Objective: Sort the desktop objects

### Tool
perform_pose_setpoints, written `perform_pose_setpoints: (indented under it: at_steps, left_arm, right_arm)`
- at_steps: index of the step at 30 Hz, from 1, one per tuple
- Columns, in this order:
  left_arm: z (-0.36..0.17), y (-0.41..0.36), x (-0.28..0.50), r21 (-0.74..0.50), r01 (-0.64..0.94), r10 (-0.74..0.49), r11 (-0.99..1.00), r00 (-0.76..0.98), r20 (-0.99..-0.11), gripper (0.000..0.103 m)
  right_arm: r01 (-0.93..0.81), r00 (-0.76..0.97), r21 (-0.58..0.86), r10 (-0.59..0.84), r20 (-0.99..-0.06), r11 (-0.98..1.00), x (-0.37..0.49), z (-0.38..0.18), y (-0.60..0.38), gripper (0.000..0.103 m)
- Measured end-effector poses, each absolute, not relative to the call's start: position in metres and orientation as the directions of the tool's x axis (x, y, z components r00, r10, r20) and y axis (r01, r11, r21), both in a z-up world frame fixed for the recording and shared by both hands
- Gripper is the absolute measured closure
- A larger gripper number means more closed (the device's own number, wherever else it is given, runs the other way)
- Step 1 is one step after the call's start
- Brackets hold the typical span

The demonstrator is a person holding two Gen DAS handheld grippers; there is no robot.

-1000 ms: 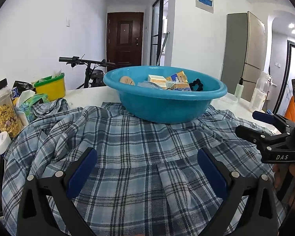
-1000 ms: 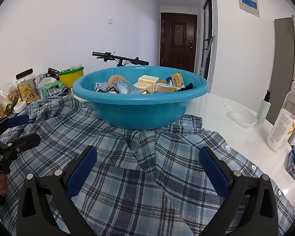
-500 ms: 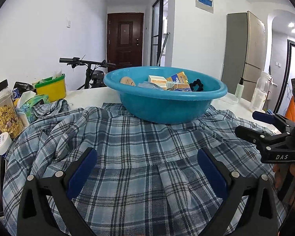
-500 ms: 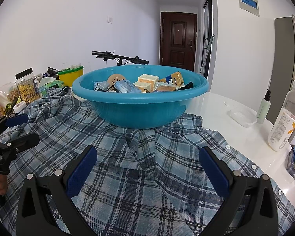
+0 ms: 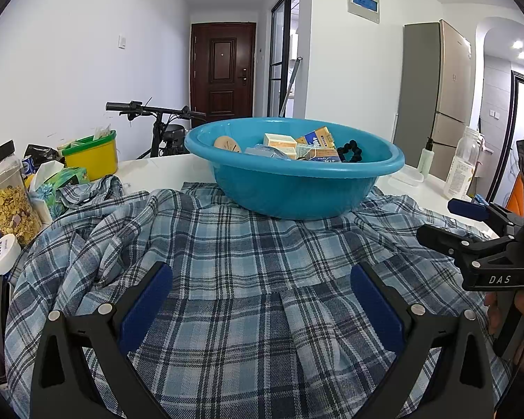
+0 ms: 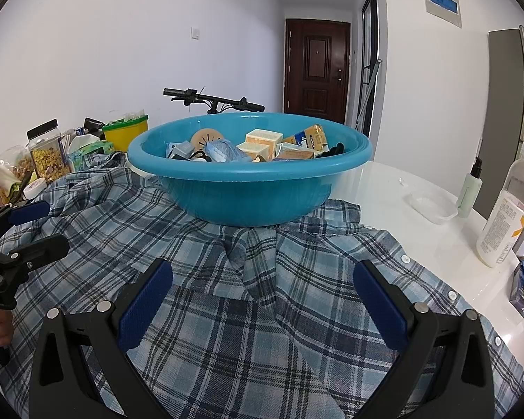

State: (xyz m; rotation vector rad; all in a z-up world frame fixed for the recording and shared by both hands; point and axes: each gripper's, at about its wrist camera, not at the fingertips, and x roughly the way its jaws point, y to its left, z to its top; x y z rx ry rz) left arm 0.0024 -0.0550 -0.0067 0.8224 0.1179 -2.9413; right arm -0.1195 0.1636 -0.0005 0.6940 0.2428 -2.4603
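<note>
So from my left gripper cam, the jaws are spread wide with nothing between them, hovering over a blue plaid shirt that fills the lower half of the frame. Same deal on my right gripper: jaws wide apart, empty, above the shirt. The teal basin sits at center frame on the far edge of the shirt, on the white table, loaded with small boxes, a black hair tie and other bits I can't make out. Far left of the left view there's a cereal jar and a yellow tub. Right side of the right view has a white bottle and a clear tray.
</note>
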Motion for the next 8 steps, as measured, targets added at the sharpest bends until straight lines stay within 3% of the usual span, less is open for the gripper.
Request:
perform_pose_setpoints:
  at_steps: [8]
  left_arm:
    - [-0.0044, -0.0573, 0.0074, -0.058, 0.103, -0.061, -0.993, -0.865, -0.498, 0.0]
  right_arm:
    - [0.567, -0.704, -0.02, -0.473, -0.529, -0.823, -0.1188, -0.0013, 0.1637, 0.0]
